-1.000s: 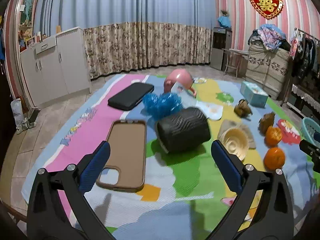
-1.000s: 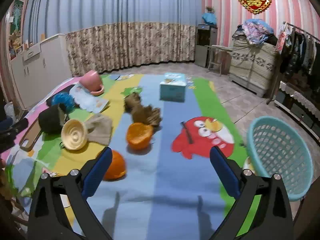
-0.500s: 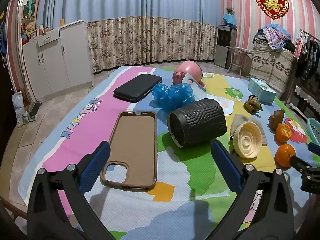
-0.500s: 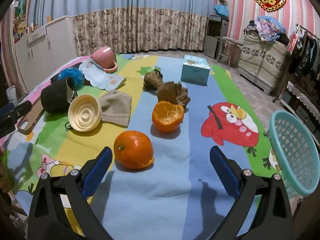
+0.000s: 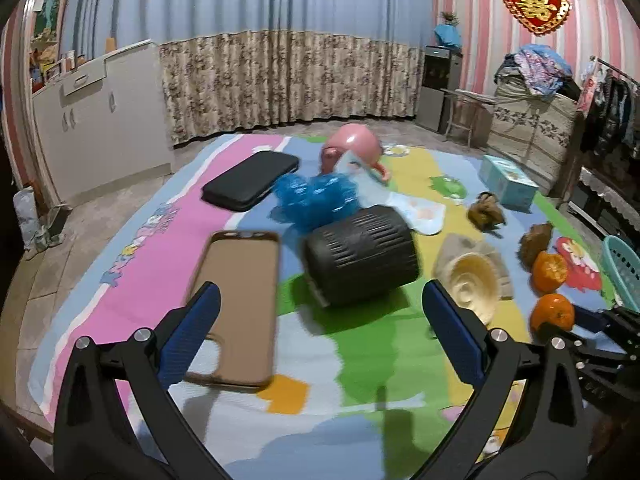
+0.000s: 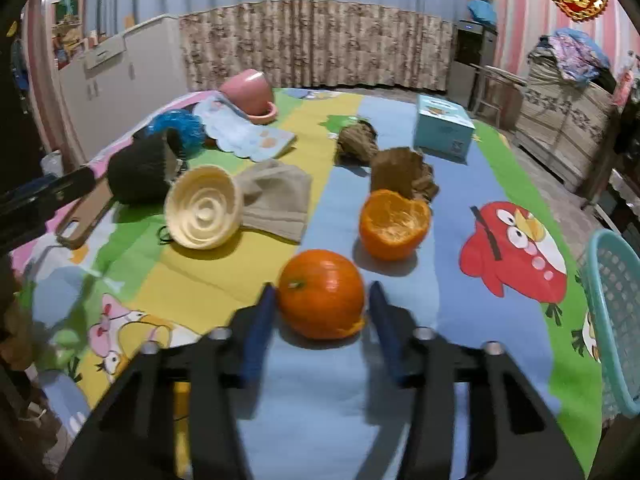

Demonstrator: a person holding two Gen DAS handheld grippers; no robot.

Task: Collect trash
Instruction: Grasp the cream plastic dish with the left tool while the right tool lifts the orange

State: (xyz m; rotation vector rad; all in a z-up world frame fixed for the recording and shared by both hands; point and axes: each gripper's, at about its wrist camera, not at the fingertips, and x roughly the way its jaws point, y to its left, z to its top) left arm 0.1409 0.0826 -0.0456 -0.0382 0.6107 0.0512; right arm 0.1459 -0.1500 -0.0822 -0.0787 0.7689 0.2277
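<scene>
A whole-looking orange [image 6: 322,292] with a torn edge lies on the cartoon mat. My right gripper [image 6: 322,300] reaches down around it, and its jaws are closing. The blue pads stand right at the orange's two sides, with a thin slit showing at the right pad. In the left wrist view the same orange [image 5: 552,312] sits just in front of the right gripper's black tip. An emptied orange half [image 6: 394,224] lies just beyond. A teal basket [image 6: 612,320] stands at the right edge. My left gripper [image 5: 320,312] hangs open over the mat with nothing between its fingers.
Two crumpled brown paper wads [image 6: 404,172] and a tissue box [image 6: 442,128] lie farther back. A cream bowl [image 6: 202,206] on a beige cloth, a black ribbed cup [image 5: 360,260], a brown phone case [image 5: 236,300], a blue mesh ball [image 5: 316,196] and a pink cup [image 6: 250,92] fill the left side.
My right gripper moved forward and down over the whole orange, and its fingers have swung in from wide open to either side of it. The left gripper has hardly moved.
</scene>
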